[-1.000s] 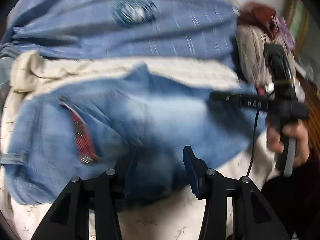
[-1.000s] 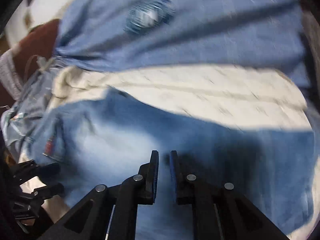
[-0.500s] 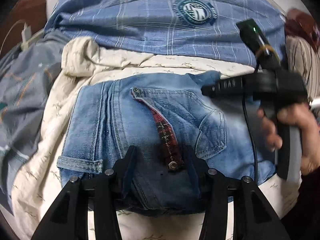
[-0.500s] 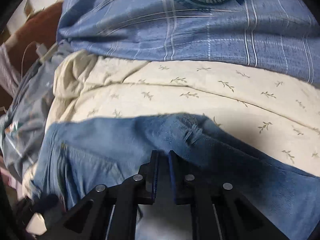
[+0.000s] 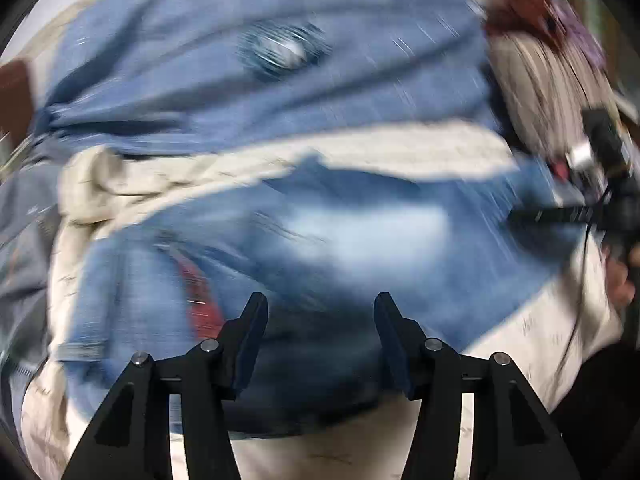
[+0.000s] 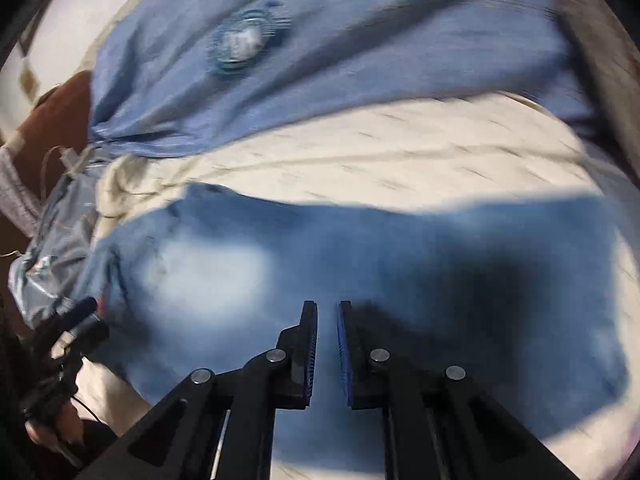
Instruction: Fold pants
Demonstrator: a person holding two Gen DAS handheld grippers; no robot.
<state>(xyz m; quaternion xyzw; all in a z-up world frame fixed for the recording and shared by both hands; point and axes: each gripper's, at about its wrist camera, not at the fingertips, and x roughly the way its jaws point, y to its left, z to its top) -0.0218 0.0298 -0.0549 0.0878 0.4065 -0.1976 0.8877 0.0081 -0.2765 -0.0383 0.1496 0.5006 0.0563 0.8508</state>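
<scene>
The jeans (image 5: 360, 248) lie folded on the bed, just ahead of both pairs of fingers. They are blue denim, washed pale in the middle and darker at the edges, and a red strip (image 5: 200, 296) shows on the cloth in front of the left finger of the left gripper (image 5: 320, 312). In the right wrist view the denim (image 6: 360, 264) fills the space before the right gripper (image 6: 327, 312) and runs under it.

The left gripper's fingers are spread wide and hold nothing. The right gripper's fingers stand close together with a thin gap; I cannot tell if cloth is pinched between them.

Beyond the jeans is a cream bed sheet (image 6: 400, 152) with small twig prints, and further away a blue checked blanket (image 5: 280, 92) with a round badge (image 6: 244, 42).

Half a second ago the views were sharp and the red strip lay between the left fingers; now both pictures are blurred and it sits to their left.
</scene>
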